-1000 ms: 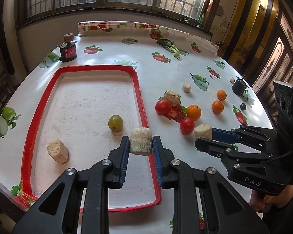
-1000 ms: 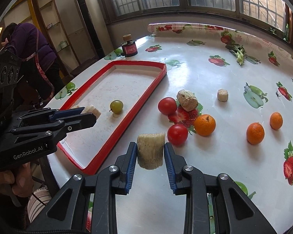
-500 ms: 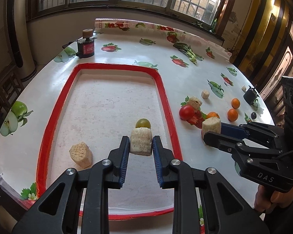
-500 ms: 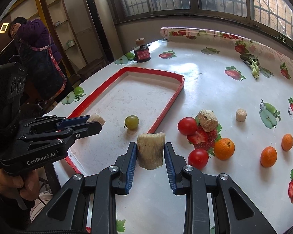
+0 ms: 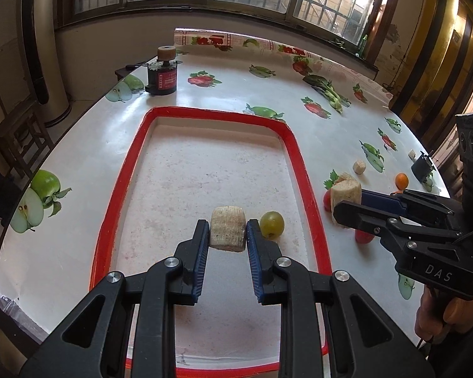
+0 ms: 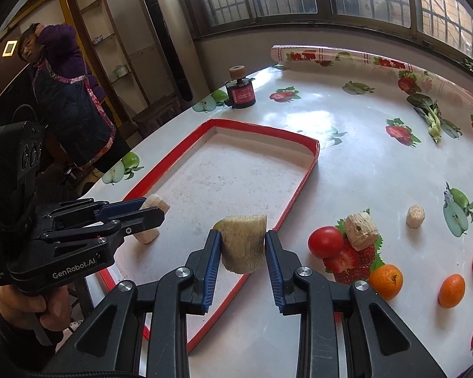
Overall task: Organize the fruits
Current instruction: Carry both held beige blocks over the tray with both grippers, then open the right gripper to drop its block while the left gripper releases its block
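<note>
My left gripper [image 5: 227, 233] is shut on a beige sugarcane chunk [image 5: 227, 227] and holds it over the red-rimmed tray [image 5: 123, 182], next to a green grape [image 5: 271, 224] lying in the tray. My right gripper [image 6: 242, 247] is shut on a second sugarcane chunk [image 6: 243, 242] above the tray's right rim [image 6: 294, 195]. In the right wrist view the left gripper [image 6: 148, 212] shows at the left with its chunk [image 6: 153, 203]. On the table right of the tray lie a red tomato [image 6: 325, 241], another chunk [image 6: 361, 231], a small chunk [image 6: 415, 216] and three oranges [image 6: 385, 281].
A black jar with a cork lid [image 5: 162, 74] stands at the table's far left corner. A small black object [image 5: 422, 167] sits at the right edge. A person in purple [image 6: 69, 94] stands beyond the table's left side. The table [image 5: 268, 94] has a fruit-print cloth.
Both grippers moved left with their chunks. The left one went from the tray's right rim to over the tray floor; the right one now reaches the tray's right rim.
</note>
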Action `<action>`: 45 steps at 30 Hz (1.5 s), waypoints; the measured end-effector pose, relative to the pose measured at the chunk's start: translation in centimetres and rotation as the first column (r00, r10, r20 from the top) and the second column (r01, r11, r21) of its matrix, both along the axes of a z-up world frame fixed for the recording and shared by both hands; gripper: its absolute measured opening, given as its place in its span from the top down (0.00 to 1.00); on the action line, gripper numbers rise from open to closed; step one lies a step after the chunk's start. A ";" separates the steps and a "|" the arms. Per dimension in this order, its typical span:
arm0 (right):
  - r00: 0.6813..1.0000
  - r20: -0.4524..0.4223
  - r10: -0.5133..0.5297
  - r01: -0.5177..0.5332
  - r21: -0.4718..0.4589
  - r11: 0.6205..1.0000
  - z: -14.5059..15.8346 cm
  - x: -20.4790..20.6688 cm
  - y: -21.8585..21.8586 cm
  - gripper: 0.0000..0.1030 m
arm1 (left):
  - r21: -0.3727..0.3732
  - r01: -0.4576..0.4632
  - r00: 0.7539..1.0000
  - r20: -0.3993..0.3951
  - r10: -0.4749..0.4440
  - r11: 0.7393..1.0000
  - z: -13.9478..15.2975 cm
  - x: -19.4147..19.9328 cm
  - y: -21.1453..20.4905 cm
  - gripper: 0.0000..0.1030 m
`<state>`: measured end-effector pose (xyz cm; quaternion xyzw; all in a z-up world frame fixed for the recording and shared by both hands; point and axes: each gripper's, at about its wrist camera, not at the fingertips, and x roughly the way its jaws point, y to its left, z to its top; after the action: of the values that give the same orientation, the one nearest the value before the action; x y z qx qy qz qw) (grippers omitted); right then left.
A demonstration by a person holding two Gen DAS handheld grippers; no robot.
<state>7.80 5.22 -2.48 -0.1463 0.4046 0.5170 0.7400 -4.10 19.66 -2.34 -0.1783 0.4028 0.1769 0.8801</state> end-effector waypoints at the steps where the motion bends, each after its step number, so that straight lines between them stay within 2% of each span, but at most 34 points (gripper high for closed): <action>1: 1.000 -0.003 0.002 -0.002 0.001 1.000 0.0 0.2 0.4 0.72 | 0.001 -0.003 1.000 -0.001 0.003 1.000 0.0 0.2 0.4 0.79; 9: 1.000 -0.024 0.017 -0.017 -0.010 1.000 -0.7 1.7 4.4 0.72 | 0.009 -0.050 0.998 -0.034 0.051 0.999 -0.9 1.5 3.7 0.79; 17: 0.999 -0.034 0.036 -0.038 -0.073 0.997 -3.2 2.6 7.9 0.72 | -0.019 -0.089 0.993 -0.079 0.087 0.996 -2.9 2.2 5.7 0.79; 23: 0.998 -0.038 0.040 -0.045 -0.118 0.992 -5.1 2.7 8.8 0.72 | -0.031 -0.093 0.990 -0.106 0.090 0.995 -4.0 2.3 6.0 0.79; 29: 0.999 -0.018 0.043 -0.045 -0.142 0.989 -5.7 2.6 9.1 0.69 | -0.028 -0.106 0.985 -0.136 0.102 0.994 -4.8 2.4 5.8 0.79; 32: 0.999 -0.014 0.045 -0.046 -0.142 0.989 -5.6 2.5 9.0 0.67 | -0.030 -0.116 0.984 -0.138 0.110 0.993 -4.5 2.2 5.8 0.78; 33: 0.999 -0.013 0.043 -0.045 -0.138 0.989 -5.4 2.5 8.9 0.64 | -0.026 -0.116 0.985 -0.135 0.111 0.993 -4.3 2.1 5.7 0.78; 35: 0.999 -0.007 0.044 -0.044 -0.126 0.991 -4.8 2.5 8.6 0.61 | -0.008 -0.117 0.985 -0.127 0.115 0.993 -3.7 1.9 5.5 0.74; 37: 0.999 -0.001 0.039 -0.039 -0.112 0.993 -4.1 2.4 8.1 0.60 | 0.008 -0.119 0.986 -0.113 0.119 0.993 -3.0 1.7 5.2 0.65; 45: 1.000 0.015 0.014 -0.013 -0.053 0.998 -1.5 2.0 5.3 0.60 | 0.029 -0.106 0.991 -0.076 0.108 0.994 -1.1 1.3 3.8 0.64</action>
<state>9.78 10.51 -3.95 -0.1725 0.4116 0.5099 0.7354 -2.84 23.42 -3.42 -0.1818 0.4242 0.2355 0.8553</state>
